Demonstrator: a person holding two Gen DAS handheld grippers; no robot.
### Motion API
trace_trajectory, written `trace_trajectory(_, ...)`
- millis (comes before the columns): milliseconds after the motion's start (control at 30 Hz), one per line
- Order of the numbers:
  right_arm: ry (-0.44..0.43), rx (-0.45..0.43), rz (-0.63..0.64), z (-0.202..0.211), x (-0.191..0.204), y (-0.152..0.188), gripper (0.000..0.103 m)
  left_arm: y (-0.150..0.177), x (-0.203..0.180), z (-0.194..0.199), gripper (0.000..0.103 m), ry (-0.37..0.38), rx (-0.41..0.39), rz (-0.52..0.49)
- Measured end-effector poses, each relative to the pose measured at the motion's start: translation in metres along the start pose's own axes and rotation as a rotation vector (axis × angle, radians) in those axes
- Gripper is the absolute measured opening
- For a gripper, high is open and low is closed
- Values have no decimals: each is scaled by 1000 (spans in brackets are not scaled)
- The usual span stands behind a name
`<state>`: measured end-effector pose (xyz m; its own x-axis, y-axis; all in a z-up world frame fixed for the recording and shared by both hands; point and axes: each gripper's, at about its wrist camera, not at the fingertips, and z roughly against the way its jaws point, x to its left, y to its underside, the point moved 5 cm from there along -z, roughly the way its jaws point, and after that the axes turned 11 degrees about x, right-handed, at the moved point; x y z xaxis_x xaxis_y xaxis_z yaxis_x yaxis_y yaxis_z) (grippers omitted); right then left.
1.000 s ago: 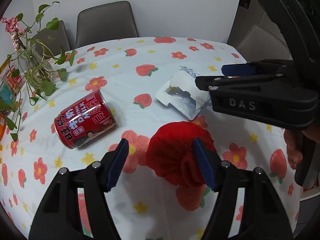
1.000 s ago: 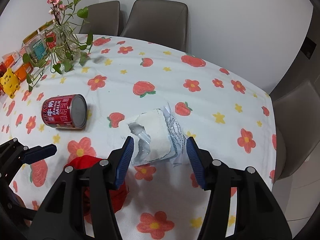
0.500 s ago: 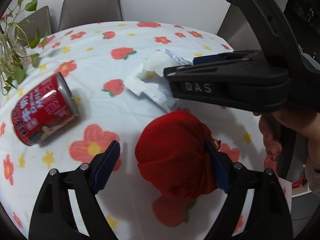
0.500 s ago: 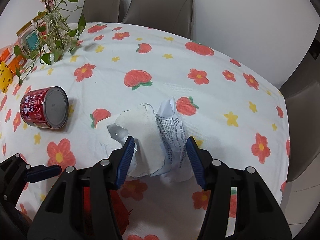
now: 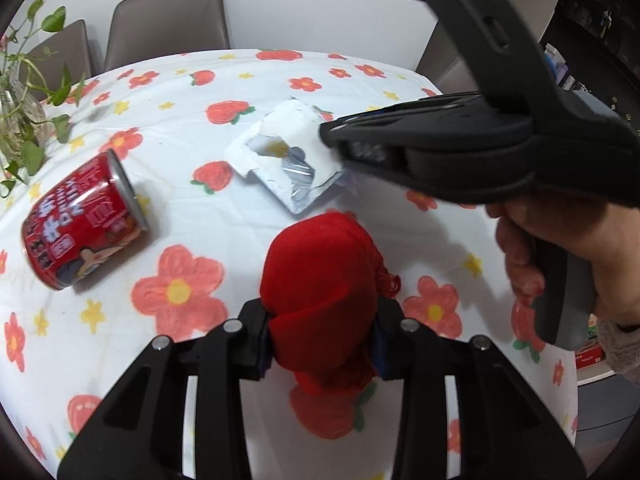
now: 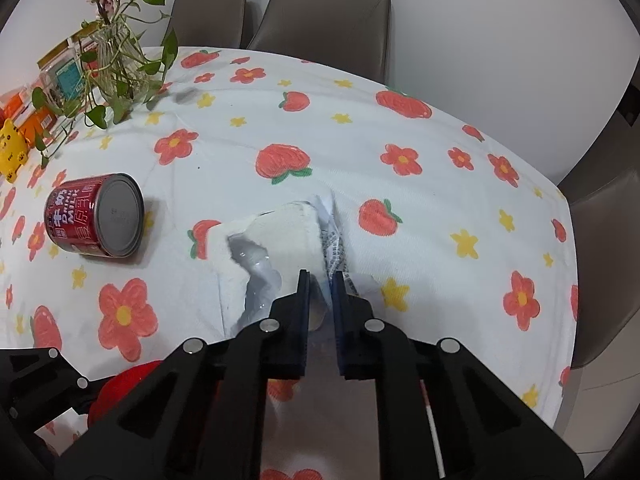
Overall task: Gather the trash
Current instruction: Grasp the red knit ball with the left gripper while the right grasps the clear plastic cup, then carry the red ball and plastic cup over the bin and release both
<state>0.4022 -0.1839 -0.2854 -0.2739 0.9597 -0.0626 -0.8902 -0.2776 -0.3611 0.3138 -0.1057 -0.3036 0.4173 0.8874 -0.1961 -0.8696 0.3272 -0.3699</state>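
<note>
Left gripper (image 5: 320, 344): jaws just closing, now pinching red crumpled ball (image 5: 320, 280) on tablecloth (image 5: 224, 208), pads pressing both sides. Right gripper (image 6: 320, 292): jaws just closing, now nearly together, clamping near edge of torn white wrapper (image 6: 276, 244) lying mid-table. Further left, lying on its side, untouched: red can (image 6: 92, 216).

Two black plastic handheld grippers, one person's hand

The left gripper (image 5: 320, 340) and the right gripper (image 6: 320, 296) share one build: matte black clamp-like arms with cut-out slots, silver round screws at the joints, and blue pads inside the fingertips. The hand (image 5: 560, 248) grips a grey handle; a fuzzy grey-beige sleeve cuff (image 5: 620, 346) shows at the wrist.
</note>
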Motion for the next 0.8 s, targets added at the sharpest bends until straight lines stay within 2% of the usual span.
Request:
trace_trajectory(433,-71,-12,43,19,29,16,2,13,28,25,36,-45,-32,83)
trace_trajectory(567,-108,-25,18,31,34,18,1,17,35,33,36,-44,-41,114)
trace_trajectory(800,-116,-63,-19,64,33,29,0,22,41,57,36,-55,-83,133)
